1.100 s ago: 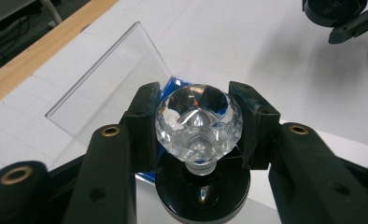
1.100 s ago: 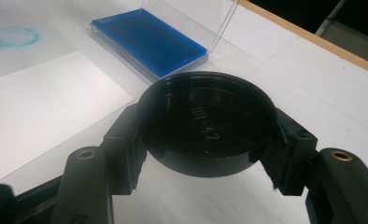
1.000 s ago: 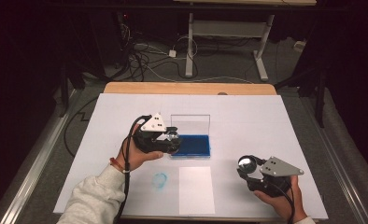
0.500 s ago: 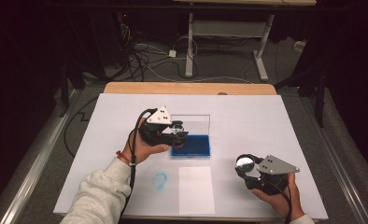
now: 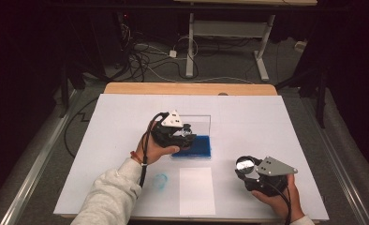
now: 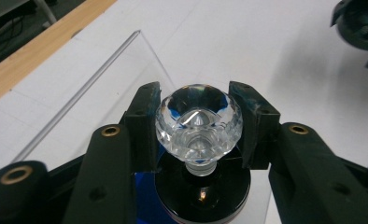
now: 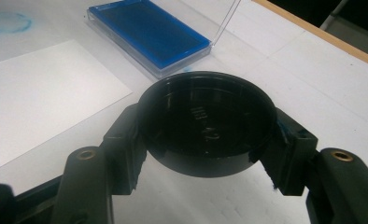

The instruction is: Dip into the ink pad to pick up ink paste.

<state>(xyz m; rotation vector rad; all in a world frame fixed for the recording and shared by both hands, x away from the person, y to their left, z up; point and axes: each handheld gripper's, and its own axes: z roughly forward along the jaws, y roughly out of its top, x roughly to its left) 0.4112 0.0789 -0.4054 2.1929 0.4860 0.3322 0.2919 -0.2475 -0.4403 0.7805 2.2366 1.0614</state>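
Note:
My left gripper [image 6: 198, 127] is shut on the faceted clear knob [image 6: 198, 122] of a stamp with a round black base [image 6: 201, 192]. In the high view the left gripper [image 5: 184, 136] holds the stamp over the left part of the blue ink pad [image 5: 200, 146], whose clear lid [image 5: 200, 123] stands open behind it. Whether the stamp touches the pad I cannot tell. My right gripper [image 5: 245, 166] rests at the front right, shut on a round black cap [image 7: 205, 122] with its hollow side towards the camera. The ink pad [image 7: 149, 30] lies beyond it.
A white sheet of paper [image 5: 196, 190] lies near the front edge, with a round blue stamp mark [image 5: 160, 180] on the white table cover to its left. A wooden table edge [image 5: 187, 88] runs along the back. Cables and desk legs lie beyond.
My left hand has carried the stamp to the right and lower, from beside the ink pad to over its left part. The right hand has kept still with the cap.

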